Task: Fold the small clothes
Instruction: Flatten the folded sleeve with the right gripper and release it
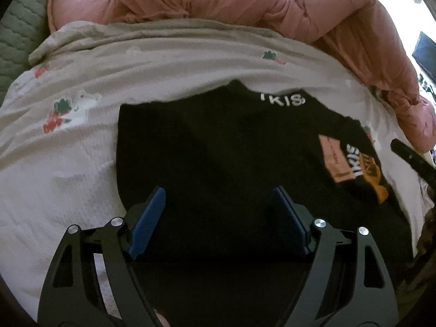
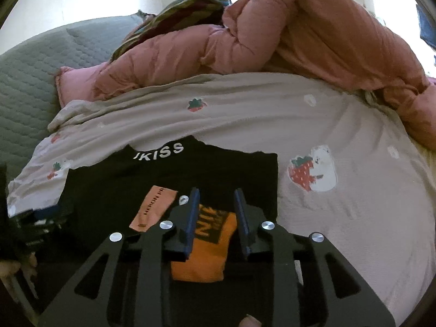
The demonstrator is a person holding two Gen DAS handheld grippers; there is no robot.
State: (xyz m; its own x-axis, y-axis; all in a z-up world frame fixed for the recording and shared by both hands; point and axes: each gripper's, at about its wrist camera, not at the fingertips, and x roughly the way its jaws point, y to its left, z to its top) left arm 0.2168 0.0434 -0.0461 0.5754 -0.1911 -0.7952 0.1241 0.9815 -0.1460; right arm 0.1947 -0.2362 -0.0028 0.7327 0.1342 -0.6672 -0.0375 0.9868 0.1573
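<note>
Garment: a black top (image 1: 218,147) is laid flat on the bed, collar toward the far side, with white letters at the neckline; in the right wrist view it (image 2: 109,185) is seen in front of the claw, its right edge running straight.
Patches: a pink label (image 2: 152,208) and an orange patch with black lettering (image 2: 207,248) are seen on the black top; in the left wrist view the same pink label (image 1: 333,158) and orange patch (image 1: 377,188) lie toward the top's right side.
Left claw: the left claw (image 1: 219,209) is held wide open above the near part of the black top, its blue pads (image 1: 148,223) well apart and nothing between them.
Right claw: the right claw (image 2: 216,212) is partly open, its fingers narrowly spaced over the orange patch; whether cloth is touched cannot be told.
Sheet: a pale sheet with strawberry prints (image 2: 354,218) is spread under the top; it (image 1: 68,163) is also seen at the left.
Quilt: a bunched pink quilt (image 2: 299,32) is piled along the far side of the sheet, and it (image 1: 190,0) is shown across the top of the left view.
Cover: a grey-green quilted cover (image 2: 30,81) is seen at the far left, beside the sheet.
</note>
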